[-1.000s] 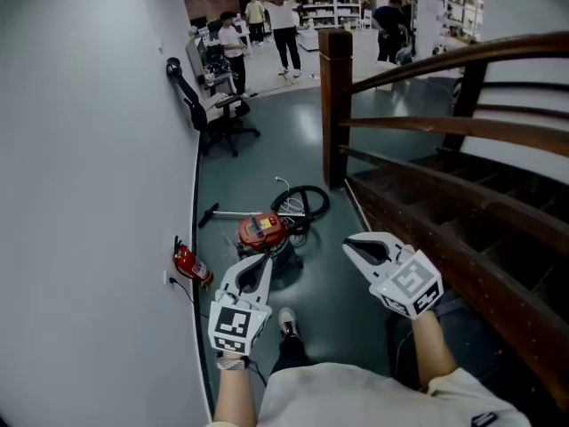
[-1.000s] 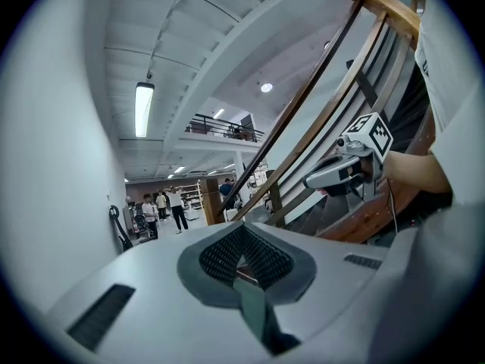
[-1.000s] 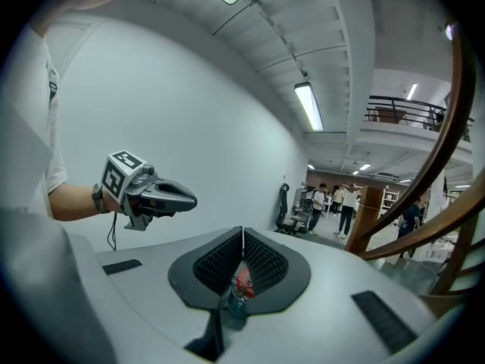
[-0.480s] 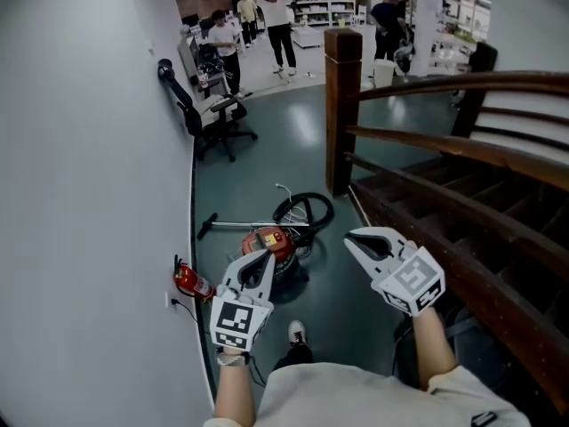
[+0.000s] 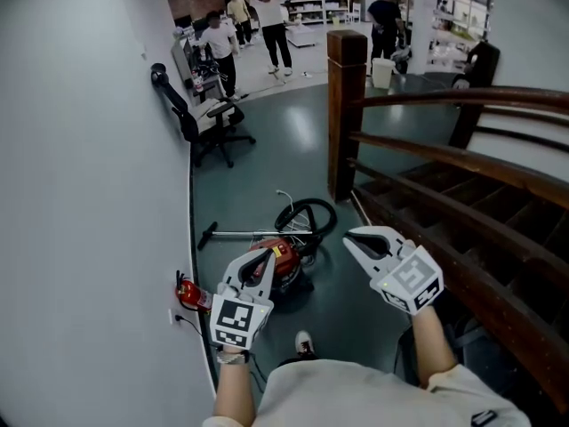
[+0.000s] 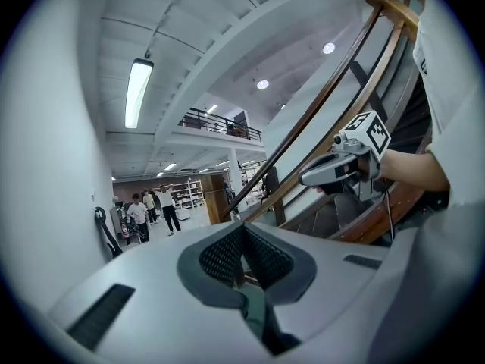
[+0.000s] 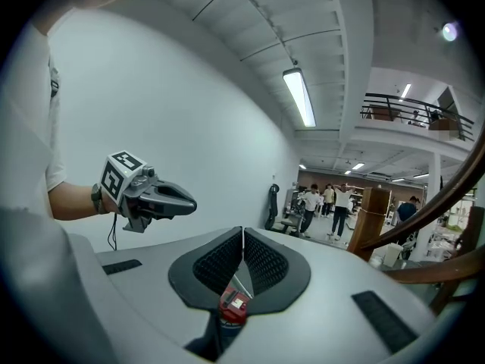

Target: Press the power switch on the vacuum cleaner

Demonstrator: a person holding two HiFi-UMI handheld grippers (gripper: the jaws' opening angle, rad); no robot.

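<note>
The red vacuum cleaner lies on the dark floor near the white wall, with its black hose coiled behind it and its wand pointing left. My left gripper is held in the air in front of it and covers its near left part; its jaws are shut and empty. My right gripper hangs to the vacuum's right, also shut with nothing held. Through the gap under its pads the right gripper view shows the vacuum cleaner. No switch can be made out.
A red fire extinguisher stands by the wall at the left. A wooden stair post and railing run along the right. A black office chair stands further down the corridor, and several people are at the far end.
The view has advanced along the corridor: the vacuum now sits lower and closer, partly behind the left gripper. Both grippers came forward with it and stayed shut.
</note>
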